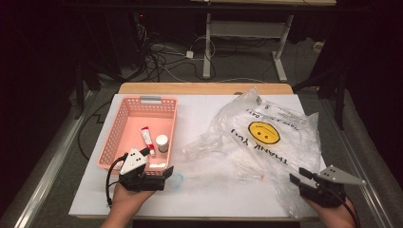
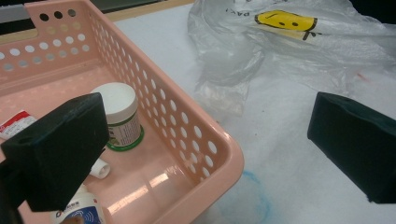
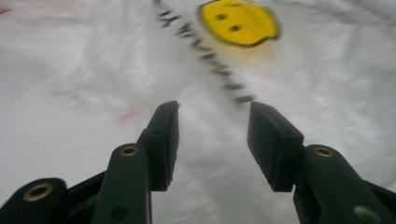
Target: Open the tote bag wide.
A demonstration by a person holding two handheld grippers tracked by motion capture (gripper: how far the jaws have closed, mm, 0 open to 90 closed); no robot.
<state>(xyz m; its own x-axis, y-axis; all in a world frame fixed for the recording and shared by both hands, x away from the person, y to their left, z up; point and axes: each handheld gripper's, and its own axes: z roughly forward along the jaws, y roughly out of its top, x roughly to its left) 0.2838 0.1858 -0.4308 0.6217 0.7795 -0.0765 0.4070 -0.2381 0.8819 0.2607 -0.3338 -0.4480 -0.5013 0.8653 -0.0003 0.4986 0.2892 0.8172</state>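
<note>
A pink perforated basket [image 1: 107, 142] stands on the left of the white table. In it lie a red and white tube [image 1: 147, 139] and a small white-lidded jar [image 1: 162, 143], the jar [image 2: 119, 112] close to the basket wall [image 2: 187, 130]. My left gripper [image 1: 145, 172] hangs open wide at the basket's near right corner, one jaw over the inside and one over the table, holding nothing [image 2: 210, 140]. A clear plastic bag [image 1: 266, 137] with a yellow smiley lies crumpled on the right. My right gripper [image 1: 298, 175] is open over the bag's near edge [image 3: 212, 135].
A white item with blue print [image 2: 79, 210] lies in the basket under my left jaw. A faint blue ring [image 1: 177, 179] marks the table beside the basket. Cables and desk legs [image 1: 207, 47] are on the floor beyond the far edge.
</note>
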